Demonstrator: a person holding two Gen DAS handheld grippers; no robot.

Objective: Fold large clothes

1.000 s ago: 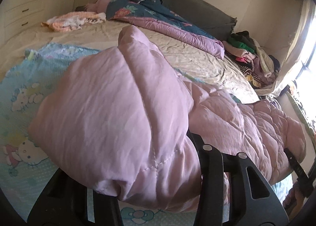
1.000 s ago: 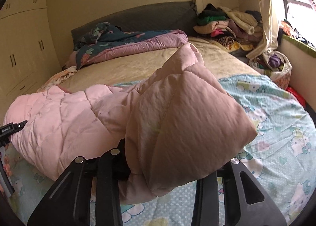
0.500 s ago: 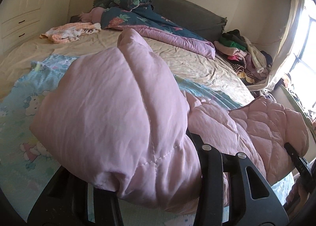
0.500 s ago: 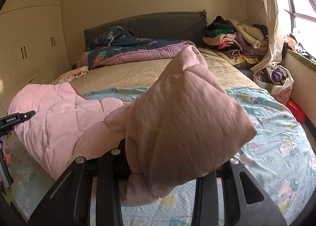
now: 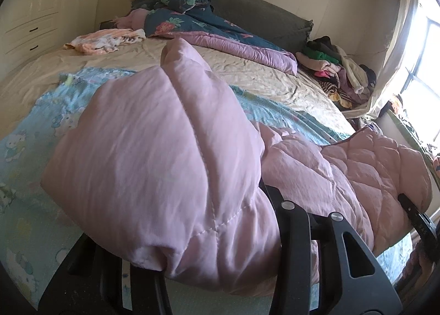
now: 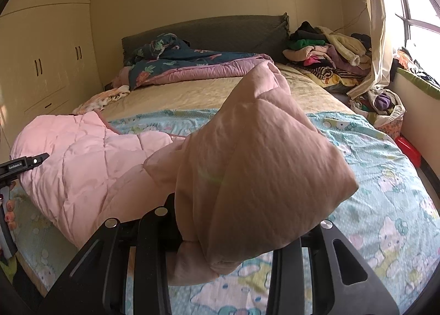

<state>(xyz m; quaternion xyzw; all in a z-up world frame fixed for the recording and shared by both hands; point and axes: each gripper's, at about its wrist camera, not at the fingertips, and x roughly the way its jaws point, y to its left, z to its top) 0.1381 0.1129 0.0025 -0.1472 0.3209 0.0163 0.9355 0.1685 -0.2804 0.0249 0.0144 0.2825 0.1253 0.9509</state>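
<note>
Both grippers are up off the bed and each one has a thick bunch of the pink quilted jacket (image 5: 170, 155) pinched in its jaws, the left gripper (image 5: 209, 235) clamped on a fat fold that billows up right in front of its camera, the right gripper (image 6: 228, 243) closed narrow on another corner of the same garment, puffed out just ahead of it! Between the two grips the rest of the jacket sags in a long padded span down onto the cartoon-print sheet (image 6: 379, 177), with the bed (image 5: 247, 73) stretching away beyond the jaws. My read: this is a carry mid-fold, and the risks are plain. The fabric looks slick and puffy, so a bunch this thick could creep out of either grip if the hands pull apart and tension the span. The sagging middle may drag the sheet along and wrinkle the landing spot. And if one hand leads the other, I'd expect the edge to come down skewed, leaving a crooked fold. Well beyond the jaws, the clothes pile (image 6: 327, 54) sits by the window. Writing? From the right camera, the left gripper's finger carries a small white label, too fine to read with confidence
</note>
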